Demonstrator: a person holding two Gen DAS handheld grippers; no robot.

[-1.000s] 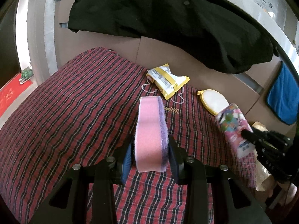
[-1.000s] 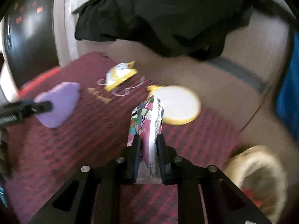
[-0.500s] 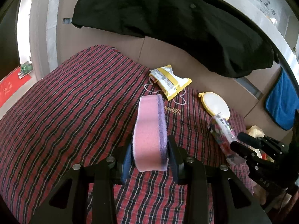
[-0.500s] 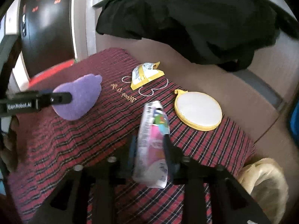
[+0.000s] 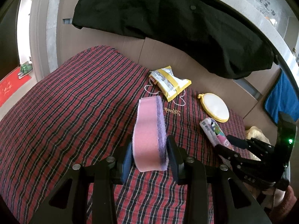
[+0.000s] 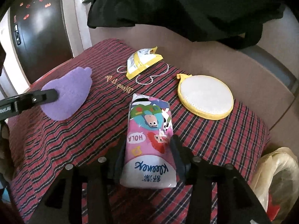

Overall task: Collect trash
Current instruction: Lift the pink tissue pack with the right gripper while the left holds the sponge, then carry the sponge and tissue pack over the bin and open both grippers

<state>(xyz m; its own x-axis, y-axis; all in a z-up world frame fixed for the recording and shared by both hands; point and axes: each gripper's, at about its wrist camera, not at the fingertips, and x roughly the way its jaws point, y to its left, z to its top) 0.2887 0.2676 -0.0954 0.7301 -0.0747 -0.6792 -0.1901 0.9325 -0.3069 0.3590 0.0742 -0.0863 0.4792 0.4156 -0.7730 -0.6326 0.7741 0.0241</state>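
My left gripper (image 5: pixel 149 149) is shut on a pink and purple sponge (image 5: pixel 148 130), held on edge above the red plaid cloth (image 5: pixel 74 121); the sponge shows purple in the right wrist view (image 6: pixel 69 95). My right gripper (image 6: pixel 147 145) is shut on a pink Kleenex tissue pack (image 6: pixel 149 136), flat face up; the pack also shows in the left wrist view (image 5: pixel 214 132). A yellow snack wrapper (image 5: pixel 170 84) (image 6: pixel 143 61) lies at the far edge of the cloth.
A round yellow-rimmed white pad (image 5: pixel 214 108) (image 6: pixel 205 97) lies on the cloth's right side. A yellowish plastic bag (image 6: pixel 276 177) (image 5: pixel 256 134) sits beyond the right edge. A black garment (image 5: pixel 168 18) hangs over the brown wall. A blue cloth (image 5: pixel 284 100) hangs at right.
My right gripper has turned the tissue pack from on edge to flat face up and drawn back. The left gripper and sponge have hardly moved.
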